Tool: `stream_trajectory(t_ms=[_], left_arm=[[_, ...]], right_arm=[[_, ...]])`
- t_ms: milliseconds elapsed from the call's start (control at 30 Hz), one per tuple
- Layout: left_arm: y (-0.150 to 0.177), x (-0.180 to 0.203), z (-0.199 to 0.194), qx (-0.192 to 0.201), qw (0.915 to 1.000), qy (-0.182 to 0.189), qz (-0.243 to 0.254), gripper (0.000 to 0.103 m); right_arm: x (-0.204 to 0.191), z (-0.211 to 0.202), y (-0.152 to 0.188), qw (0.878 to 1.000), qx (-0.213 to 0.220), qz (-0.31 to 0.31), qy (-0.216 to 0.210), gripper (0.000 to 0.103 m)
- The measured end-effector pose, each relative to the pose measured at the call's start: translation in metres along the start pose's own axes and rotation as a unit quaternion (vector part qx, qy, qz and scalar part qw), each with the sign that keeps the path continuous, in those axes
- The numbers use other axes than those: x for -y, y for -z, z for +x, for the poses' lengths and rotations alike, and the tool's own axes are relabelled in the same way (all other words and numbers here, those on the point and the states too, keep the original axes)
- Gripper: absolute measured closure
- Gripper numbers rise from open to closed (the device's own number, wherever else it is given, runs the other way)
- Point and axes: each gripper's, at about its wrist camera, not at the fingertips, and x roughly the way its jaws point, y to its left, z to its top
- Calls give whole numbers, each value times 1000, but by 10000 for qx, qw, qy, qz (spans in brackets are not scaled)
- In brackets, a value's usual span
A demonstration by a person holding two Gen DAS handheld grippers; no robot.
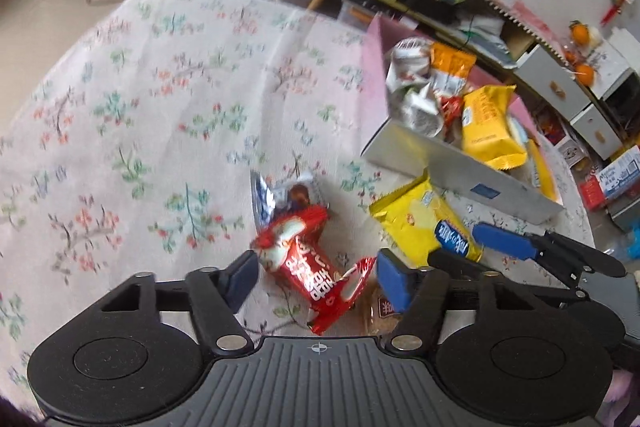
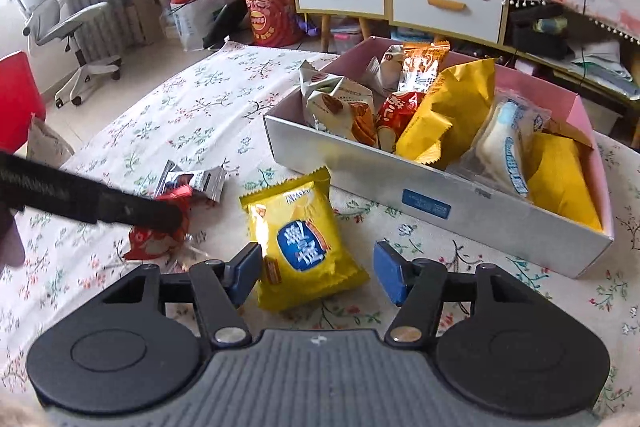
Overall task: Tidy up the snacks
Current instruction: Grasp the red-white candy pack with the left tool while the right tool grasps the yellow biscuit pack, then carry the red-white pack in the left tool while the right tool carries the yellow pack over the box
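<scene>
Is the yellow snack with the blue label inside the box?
No, the yellow snack lies on the flowery tablecloth, outside the box.

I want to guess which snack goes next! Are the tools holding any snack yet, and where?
Not yet. The left tool straddles the red packet; the right tool straddles the yellow packet.

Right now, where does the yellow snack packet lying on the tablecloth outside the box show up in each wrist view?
Left wrist view: yellow packet right of centre, just below the box's front wall, beside the right tongs.
Right wrist view: yellow packet low in the centre, between the right tongs' fingers.
Shared landmark: the silver box with its blue label.
</scene>
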Motion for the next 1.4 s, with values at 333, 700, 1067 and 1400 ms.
stream_trajectory(t_ms=[333,700,1067,1400], left_arm=[[3,6,3,79,9995,-245,170,61],[4,3,-3,50,9997,-140,205,77],[3,8,-19,219,9995,-35,236,77],[-5,24,-27,437,9986,147,244,77]], right_arm=[[-13,10,1,9997,-70,-181,128,51],[-16,4,1,9996,-106,-217,171,62],[-9,-8,-6,9999,-45,-54,113,67],[7,-41,-19,9981,481,376,112,67]])
